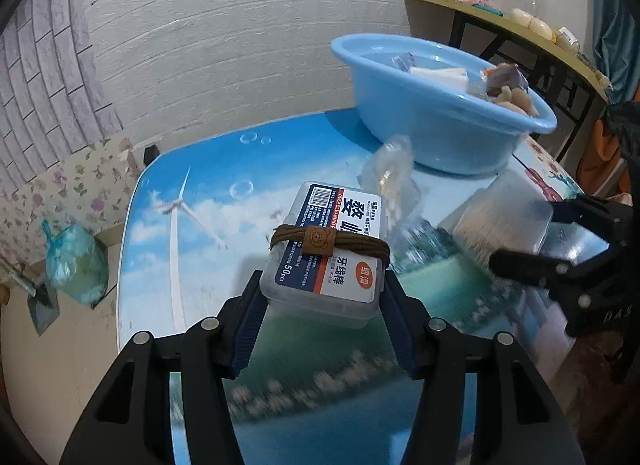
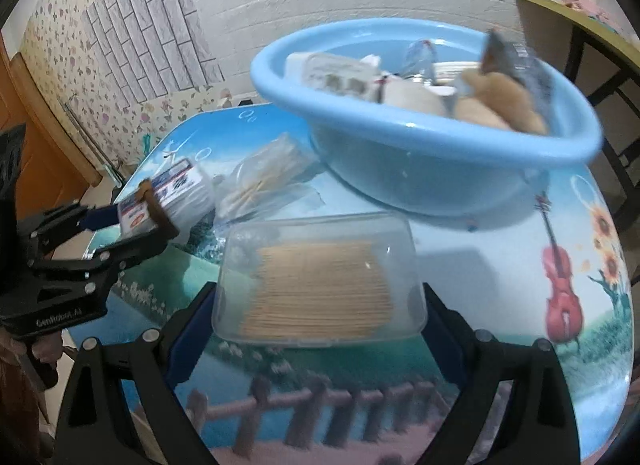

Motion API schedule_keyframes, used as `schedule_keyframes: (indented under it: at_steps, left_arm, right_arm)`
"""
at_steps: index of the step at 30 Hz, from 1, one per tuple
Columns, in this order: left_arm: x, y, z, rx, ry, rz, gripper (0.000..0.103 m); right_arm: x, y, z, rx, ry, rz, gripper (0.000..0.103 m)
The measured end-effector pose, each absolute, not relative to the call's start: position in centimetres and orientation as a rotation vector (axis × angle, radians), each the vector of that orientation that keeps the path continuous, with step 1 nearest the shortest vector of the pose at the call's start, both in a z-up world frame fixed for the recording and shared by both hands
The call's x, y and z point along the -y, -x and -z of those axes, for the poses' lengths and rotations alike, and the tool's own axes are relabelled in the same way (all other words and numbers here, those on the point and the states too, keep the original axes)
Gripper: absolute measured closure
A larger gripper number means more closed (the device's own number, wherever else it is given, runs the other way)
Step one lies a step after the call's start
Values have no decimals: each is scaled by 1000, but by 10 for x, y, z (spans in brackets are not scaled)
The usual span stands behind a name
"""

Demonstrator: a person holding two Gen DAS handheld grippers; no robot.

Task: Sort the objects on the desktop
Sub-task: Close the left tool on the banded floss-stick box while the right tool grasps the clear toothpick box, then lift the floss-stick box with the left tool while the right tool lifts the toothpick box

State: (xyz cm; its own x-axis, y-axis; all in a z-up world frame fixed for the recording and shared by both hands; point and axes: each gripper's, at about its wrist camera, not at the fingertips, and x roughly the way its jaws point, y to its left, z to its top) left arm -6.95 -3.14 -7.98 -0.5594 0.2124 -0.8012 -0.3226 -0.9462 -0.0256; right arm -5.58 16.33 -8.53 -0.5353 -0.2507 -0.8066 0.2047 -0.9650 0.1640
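My left gripper is shut on a clear floss-pick box with a white, blue and red label; a brown hair tie lies across its lid. It holds the box above the table. My right gripper is shut on a clear plastic box of toothpicks, also held above the table. The blue basin stands at the back right and holds several items. In the right wrist view the basin is straight ahead and the left gripper with the floss box is at the left.
A clear bag of cotton swabs lies on the picture-printed table between the boxes and the basin. A shelf with small items stands behind at the right. A green plastic bag hangs left of the table.
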Motion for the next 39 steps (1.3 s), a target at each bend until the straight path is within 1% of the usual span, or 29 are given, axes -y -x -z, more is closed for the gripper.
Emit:
schedule_keyframes:
  at_steps: [11, 16, 27, 31, 32, 34, 39]
  left_arm:
    - [20, 23, 76, 38, 1340, -2647, 48]
    - [11, 8, 81, 56, 1377, -2664, 48]
    - [9, -11, 89, 74, 1423, -2660, 47]
    - [9, -12, 91, 52, 1428, -2649, 47]
    - [8, -12, 92, 45, 1430, -2644, 46]
    - [7, -12, 92, 37, 1435, -2637, 39]
    - [3, -11, 89, -21, 1402, -2649, 32]
  right_arm:
    - [-203, 15, 73, 99, -1313, 2581, 8]
    - [-216, 1, 74, 107, -1313, 2585, 8]
    - [-223, -10, 86, 60, -1352, 2586, 8]
    - [-221, -11, 90, 45, -1366, 2569, 8]
    - [-220, -11, 91, 45, -1370, 2565, 8]
    - [-221, -11, 93, 53, -1376, 2562, 8]
    - [-221, -10, 94, 44, -1373, 2559, 8]
